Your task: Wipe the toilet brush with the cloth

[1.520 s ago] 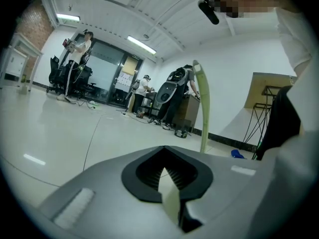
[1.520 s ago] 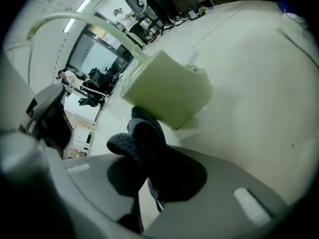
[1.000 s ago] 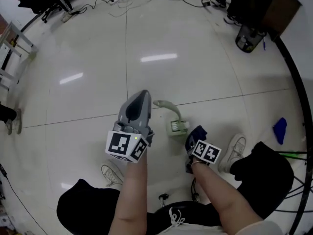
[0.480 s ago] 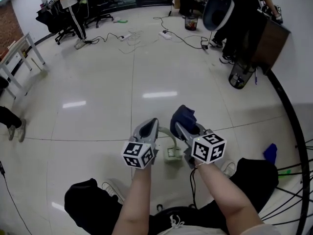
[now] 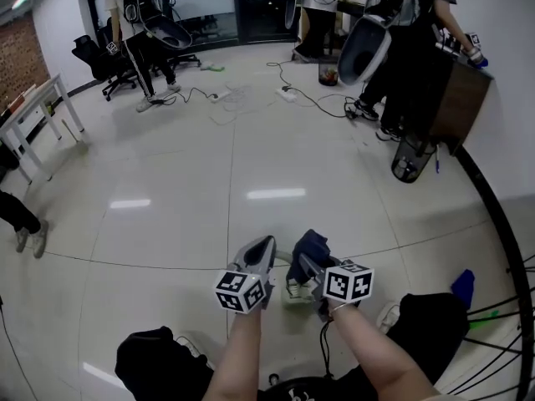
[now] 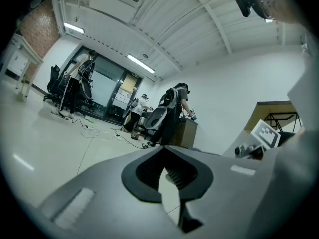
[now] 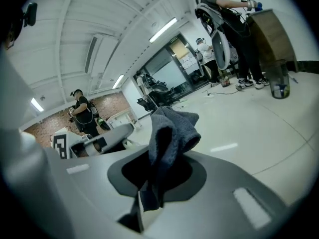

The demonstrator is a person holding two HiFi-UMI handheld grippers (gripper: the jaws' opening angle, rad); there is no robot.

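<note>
In the head view my right gripper (image 5: 306, 263) is shut on a dark blue cloth (image 5: 309, 245) that bunches above its jaws. My left gripper (image 5: 257, 257) hangs just to its left, jaws closed to a slit and nothing in them. The pale green toilet brush (image 5: 292, 290) shows low between the two grippers, mostly hidden by them; whether it rests on the floor I cannot tell. The right gripper view shows the cloth (image 7: 169, 131) pinched in the right gripper (image 7: 158, 159). The left gripper (image 6: 164, 156) holds nothing in its own view.
Glossy white tiled floor (image 5: 251, 157) all around. Cables and a power strip (image 5: 287, 93) lie far ahead. People stand at the back. A black bin (image 5: 410, 161) and a wooden cabinet (image 5: 458, 98) are at right, a white table (image 5: 33, 111) at left, a blue object (image 5: 462, 286) by my right.
The head view has tilted up toward the room. My right gripper rose with the cloth and came alongside the left; both now sit close together over the brush.
</note>
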